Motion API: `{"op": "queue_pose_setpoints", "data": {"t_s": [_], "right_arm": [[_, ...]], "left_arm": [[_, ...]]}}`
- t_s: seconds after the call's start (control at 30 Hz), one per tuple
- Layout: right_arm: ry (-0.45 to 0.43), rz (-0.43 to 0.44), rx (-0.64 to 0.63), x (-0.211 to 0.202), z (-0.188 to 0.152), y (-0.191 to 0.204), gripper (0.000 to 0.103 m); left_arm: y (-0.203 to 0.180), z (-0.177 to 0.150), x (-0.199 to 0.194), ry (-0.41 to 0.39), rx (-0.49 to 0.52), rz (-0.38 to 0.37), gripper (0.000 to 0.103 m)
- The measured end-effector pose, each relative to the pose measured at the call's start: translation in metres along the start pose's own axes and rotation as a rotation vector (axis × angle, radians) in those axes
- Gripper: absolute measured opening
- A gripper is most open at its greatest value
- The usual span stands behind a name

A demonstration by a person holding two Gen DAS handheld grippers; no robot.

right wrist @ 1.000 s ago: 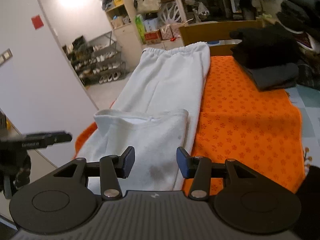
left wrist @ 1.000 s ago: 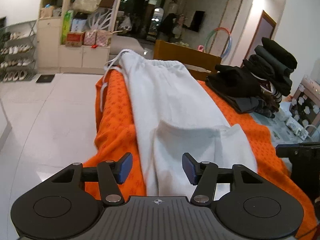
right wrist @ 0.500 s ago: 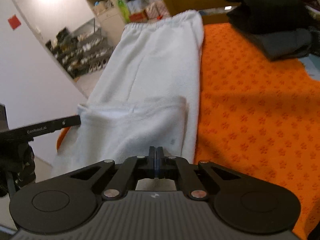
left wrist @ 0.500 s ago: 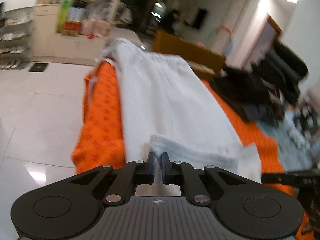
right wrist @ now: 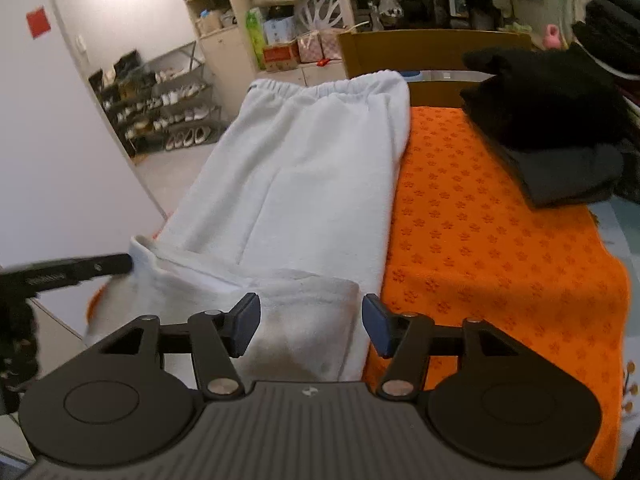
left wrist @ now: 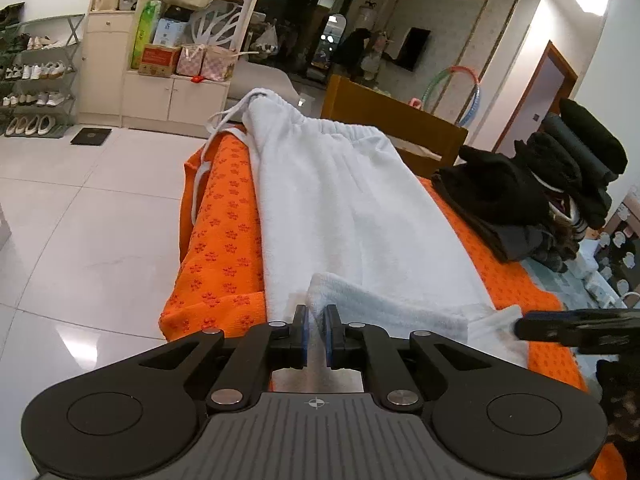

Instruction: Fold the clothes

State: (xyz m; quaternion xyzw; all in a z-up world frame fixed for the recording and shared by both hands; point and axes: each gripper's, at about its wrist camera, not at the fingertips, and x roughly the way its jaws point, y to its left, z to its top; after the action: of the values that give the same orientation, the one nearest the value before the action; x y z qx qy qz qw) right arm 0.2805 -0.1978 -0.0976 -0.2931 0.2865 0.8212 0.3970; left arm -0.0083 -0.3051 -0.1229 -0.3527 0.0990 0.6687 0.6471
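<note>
My left gripper [left wrist: 316,334] has its jaws pressed almost together, pinching the near left corner of the white trousers [left wrist: 344,208] where the leg ends are folded back on themselves. My right gripper [right wrist: 311,322] has its jaws opening, standing apart over the near right corner of the same folded hem; the cloth lies between and under the blue pads [right wrist: 374,322], which do not press it. A grey smudge shows on the cloth just below that gap.

The trousers run away from me along the left part of an orange blanket [right wrist: 480,240] with a small flower print, their gathered waistband at the far end and a white drawstring [left wrist: 216,128] hanging over the blanket's far left edge. To the right, well apart from the trousers, sits a pile of dark clothes [left wrist: 520,196]. Beyond the far end stands a wooden headboard [left wrist: 392,128]. Farther off on the left are a white tiled floor [left wrist: 80,216], a shoe rack [left wrist: 32,84] and a cream cabinet [left wrist: 168,96] with bags and boxes on it.
</note>
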Motion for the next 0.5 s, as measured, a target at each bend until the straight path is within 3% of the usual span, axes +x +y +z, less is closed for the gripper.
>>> {"op": "queue_pose_setpoints", "data": {"t_s": [0.03, 0.1, 0.23, 0.3, 0.37, 0.43, 0.5], "right_arm": [[0.009, 0.003, -0.007, 0.007, 0.0, 0.0, 0.037], [0.009, 0.009, -0.017, 0.012, 0.001, 0.0, 0.008], [-0.052, 0.007, -0.018, -0.004, 0.013, -0.001, 0.007], [-0.047, 0.005, -0.009, 0.002, 0.02, -0.006, 0.009], [-0.003, 0.006, -0.004, 0.019, 0.024, -0.012, 0.013], [0.027, -0.019, -0.03, 0.031, 0.023, -0.013, 0.024], [0.006, -0.019, -0.036, 0.021, 0.021, -0.014, 0.032]], "left_arm": [[-0.001, 0.0, -0.002, -0.009, -0.002, 0.002, 0.009], [-0.001, 0.0, -0.006, -0.03, -0.009, 0.006, 0.009], [0.002, 0.008, -0.014, -0.084, -0.062, 0.037, 0.008], [0.005, 0.008, -0.003, -0.058, -0.068, 0.071, 0.009], [0.009, 0.008, 0.01, -0.025, -0.071, 0.098, 0.01], [0.013, 0.008, 0.009, -0.027, -0.073, 0.106, 0.012], [0.018, 0.008, 0.006, -0.034, -0.077, 0.11, 0.018]]}}
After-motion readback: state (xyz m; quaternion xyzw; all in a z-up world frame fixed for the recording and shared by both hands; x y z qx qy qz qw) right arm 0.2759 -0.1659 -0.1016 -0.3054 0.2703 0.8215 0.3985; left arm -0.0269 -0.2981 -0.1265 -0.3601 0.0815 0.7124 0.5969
